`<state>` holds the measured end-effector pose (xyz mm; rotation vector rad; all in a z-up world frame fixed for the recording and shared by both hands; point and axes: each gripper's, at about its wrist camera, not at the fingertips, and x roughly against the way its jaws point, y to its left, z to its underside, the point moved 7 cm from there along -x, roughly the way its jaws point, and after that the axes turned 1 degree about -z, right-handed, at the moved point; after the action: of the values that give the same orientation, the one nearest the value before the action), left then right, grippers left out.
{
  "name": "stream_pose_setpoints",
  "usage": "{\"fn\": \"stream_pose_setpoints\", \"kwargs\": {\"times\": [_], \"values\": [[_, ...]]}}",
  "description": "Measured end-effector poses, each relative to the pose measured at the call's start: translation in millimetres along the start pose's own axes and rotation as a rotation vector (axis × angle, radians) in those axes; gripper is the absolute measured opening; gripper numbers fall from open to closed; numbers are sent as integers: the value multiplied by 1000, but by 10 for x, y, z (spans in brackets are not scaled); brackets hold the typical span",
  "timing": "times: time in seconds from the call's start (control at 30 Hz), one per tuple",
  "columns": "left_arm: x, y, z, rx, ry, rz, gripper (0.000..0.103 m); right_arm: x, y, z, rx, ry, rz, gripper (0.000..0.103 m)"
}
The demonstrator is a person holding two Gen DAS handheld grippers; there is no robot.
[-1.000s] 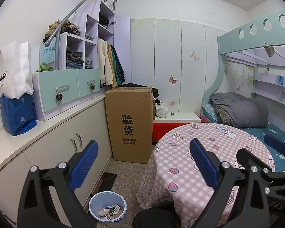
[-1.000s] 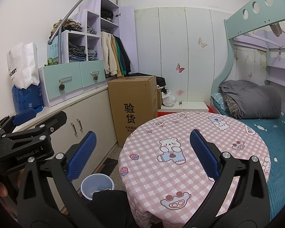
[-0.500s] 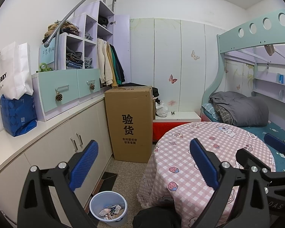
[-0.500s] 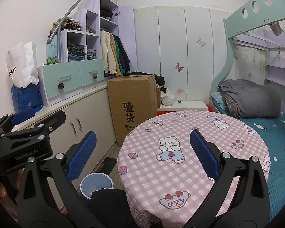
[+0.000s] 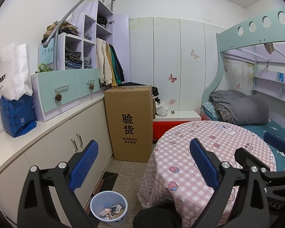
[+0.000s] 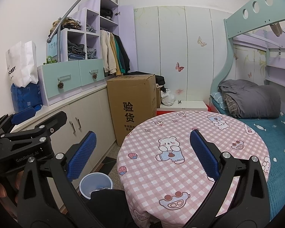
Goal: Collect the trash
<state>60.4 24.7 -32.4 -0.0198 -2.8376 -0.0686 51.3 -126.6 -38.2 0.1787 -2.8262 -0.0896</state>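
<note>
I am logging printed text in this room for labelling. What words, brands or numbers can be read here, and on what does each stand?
"验货": large black characters on the cardboard box.
"有问题拒收 联系客服": small print below them on the same box.
"OBBY": white paper bag; first letter cut off.
"GenRobot.AI": body of the left gripper.
"DAS": right gripper, partly cut off.
Teal sign on the shelf unit: characters too blurred to read.

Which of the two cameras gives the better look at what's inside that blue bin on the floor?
The left wrist view. There the bin shows its whole open top, with crumpled paper scraps inside. In the right wrist view the bin is partly hidden behind something dark, and its contents can't be made out.
</note>
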Motion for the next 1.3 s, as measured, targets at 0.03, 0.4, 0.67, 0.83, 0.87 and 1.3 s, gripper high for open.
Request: {"fn": "stream_pose_setpoints", "kwargs": {"times": [0.03, 0.4, 0.67, 0.83, 0.87, 1.3], "values": [[-7, 11, -5, -1, 1, 1, 95, 0, 0, -1, 0, 0, 0, 97], [-28, 48, -12, -7, 3, 4, 95, 2, -4, 2, -1, 1, 0, 97], [-33, 56, -7, -9, 4, 6, 95, -4, -12, -2, -1, 2, 0, 97], [-37, 80, -4, -13, 5, 8, 95, -4, -19, -5, -1, 2, 0, 97], [-38, 82, -3, -13, 5, 8, 95, -4, -22, -3, -2, 2, -1, 97], [-54, 107, 2, -18, 8, 9, 95, -5, -48, 24, -4, 4, 0, 97]]}}
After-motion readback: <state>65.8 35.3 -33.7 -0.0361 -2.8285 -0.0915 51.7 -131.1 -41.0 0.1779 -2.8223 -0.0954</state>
